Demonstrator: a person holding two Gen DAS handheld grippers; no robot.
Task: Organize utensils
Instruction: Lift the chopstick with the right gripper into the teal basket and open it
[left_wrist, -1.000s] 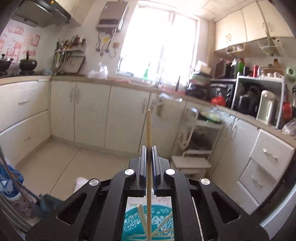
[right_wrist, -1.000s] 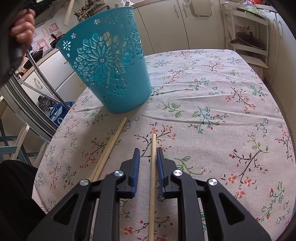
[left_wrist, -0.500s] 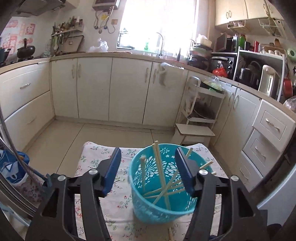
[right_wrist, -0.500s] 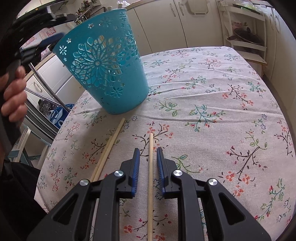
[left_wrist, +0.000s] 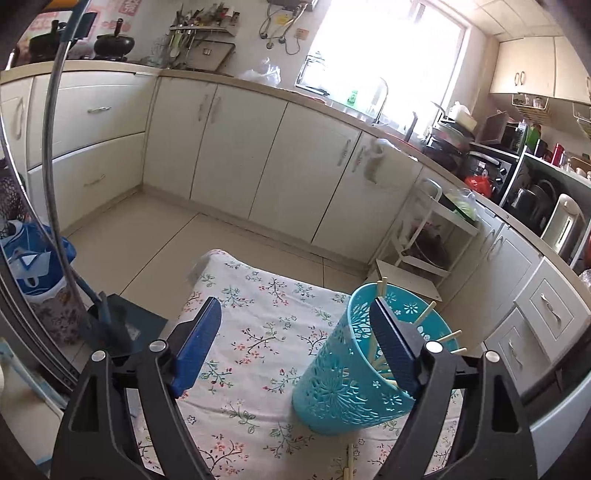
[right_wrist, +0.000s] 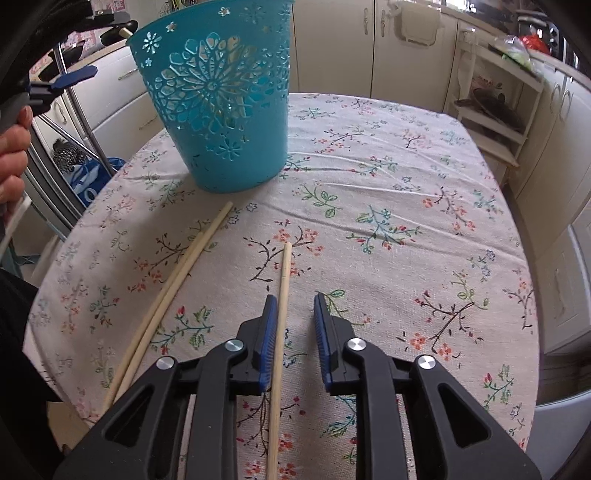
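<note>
Only left view shows chopsticks (left_wrist: 424, 317) inside basket (left_wrist: 332, 387).

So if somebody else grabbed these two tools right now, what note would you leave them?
Left tool: open, empty, raised above the table beside the teal basket.
Right tool: open, low over the table, straddling one chopstick without gripping it.
Done: several chopsticks stand in the basket.
Left: that single chopstick, plus a pair of chopsticks lying side by side to its left on the floral tablecloth. Grip each and drop it in the basket.
</note>
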